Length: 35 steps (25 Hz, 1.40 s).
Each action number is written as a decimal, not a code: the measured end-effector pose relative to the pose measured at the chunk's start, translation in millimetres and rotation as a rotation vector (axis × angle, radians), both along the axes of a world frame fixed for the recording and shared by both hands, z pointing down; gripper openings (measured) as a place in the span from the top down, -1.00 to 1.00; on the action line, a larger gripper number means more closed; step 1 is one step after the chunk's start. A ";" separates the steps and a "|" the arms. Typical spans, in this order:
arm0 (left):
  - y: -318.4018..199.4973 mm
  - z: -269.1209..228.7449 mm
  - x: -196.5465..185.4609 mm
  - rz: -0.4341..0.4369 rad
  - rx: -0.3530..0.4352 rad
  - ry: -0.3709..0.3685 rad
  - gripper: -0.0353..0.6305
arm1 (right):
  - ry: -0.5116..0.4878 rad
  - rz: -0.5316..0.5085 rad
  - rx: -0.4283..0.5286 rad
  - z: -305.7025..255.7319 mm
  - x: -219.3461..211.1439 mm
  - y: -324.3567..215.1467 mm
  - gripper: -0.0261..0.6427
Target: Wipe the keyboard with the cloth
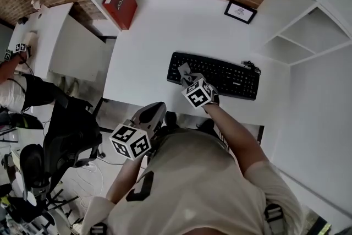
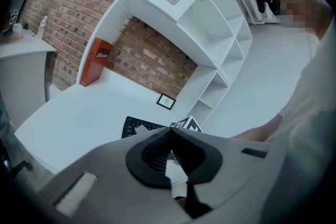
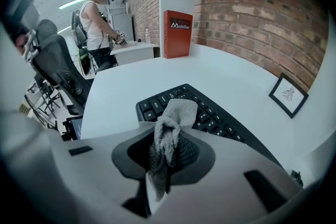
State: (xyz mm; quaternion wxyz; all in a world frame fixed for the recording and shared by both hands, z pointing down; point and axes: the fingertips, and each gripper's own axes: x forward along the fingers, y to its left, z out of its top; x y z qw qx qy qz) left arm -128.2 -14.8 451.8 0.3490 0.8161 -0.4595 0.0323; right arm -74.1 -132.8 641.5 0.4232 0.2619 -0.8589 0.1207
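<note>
1. We find the right gripper (image 3: 165, 136) pinched shut on a grey cloth (image 3: 176, 113). The cloth is bunched between the jaws, with its free end sticking out past the tips.
2. That free end hangs over the left part of the black keyboard (image 1: 220, 77). We cannot confirm contact with the keys.
3. The keyboard lies flat on the white desk (image 1: 154, 36), near its front edge.
4. The left gripper (image 2: 170, 131) has its jaws pressed together at the tips and holds nothing. In the head view it is held off the desk's near edge, well apart from the keyboard.
</note>
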 end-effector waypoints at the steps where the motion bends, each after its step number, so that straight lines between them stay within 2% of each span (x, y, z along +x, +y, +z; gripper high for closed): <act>1: -0.2 -0.8 1.0 0.007 0.002 -0.002 0.88 | 0.005 0.006 0.001 0.6 3.7 0.5 0.81; 13: -5.9 -3.9 45.8 0.119 0.017 -0.006 0.88 | -0.007 0.119 -0.010 1.7 65.1 2.4 0.81; 25: -10.1 -6.6 67.5 0.145 0.026 0.004 0.88 | -0.002 0.188 -0.008 3.3 110.9 3.9 0.81; 35: -12.5 -8.3 74.6 0.179 0.029 -0.011 0.88 | 0.077 0.151 0.044 3.7 135.5 9.8 0.81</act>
